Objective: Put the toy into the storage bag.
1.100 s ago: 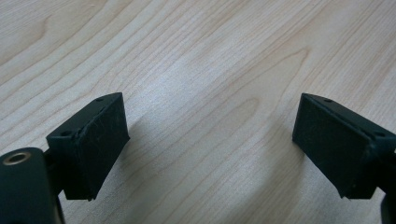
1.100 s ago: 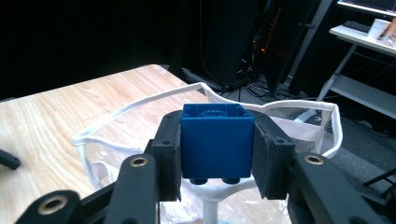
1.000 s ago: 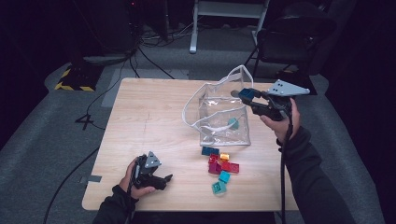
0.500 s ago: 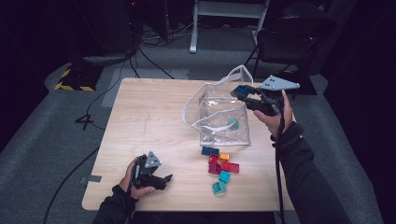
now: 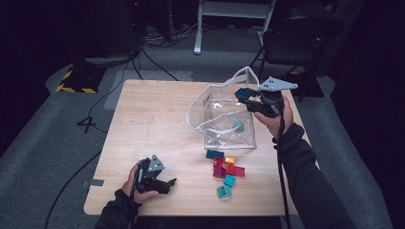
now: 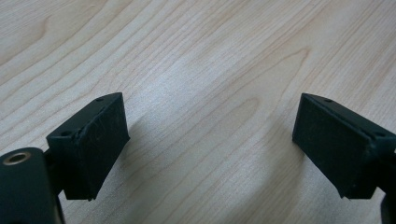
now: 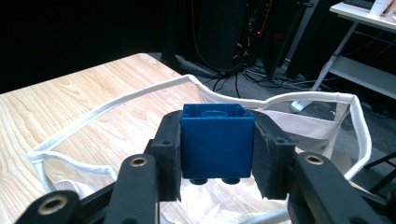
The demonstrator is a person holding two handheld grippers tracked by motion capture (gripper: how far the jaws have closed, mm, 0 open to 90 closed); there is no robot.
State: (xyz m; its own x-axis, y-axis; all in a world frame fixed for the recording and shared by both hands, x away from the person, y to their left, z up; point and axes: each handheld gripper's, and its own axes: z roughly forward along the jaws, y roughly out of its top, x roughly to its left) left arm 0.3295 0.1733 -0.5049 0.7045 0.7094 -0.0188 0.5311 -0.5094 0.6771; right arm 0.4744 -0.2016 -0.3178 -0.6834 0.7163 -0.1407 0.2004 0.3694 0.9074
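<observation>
Pale wood grain of the table runs bare along the near edge, where the left gripper rests low with its jaws spread apart and nothing between them; the left gripper view looks down on plain tabletop. Just beyond and to the right, 6 or so loose blocks lie in a cluster of teal, red and orange, close to the front wall of the clear bag. 1 teal block already sits inside it.

Farther back, the right gripper is clamped on a blue block, both pads pressed to its sides. Over the last second this hand has carried the block inward from the table's right side and a little lower, so it now hangs over the bag's white-edged mouth. By my reading, the drop is next. That mouth sags unevenly, and its far rim stands near the jaws, so a straight descent looks safest. Left of the bag, the tabletop lies wide open for either hand.
</observation>
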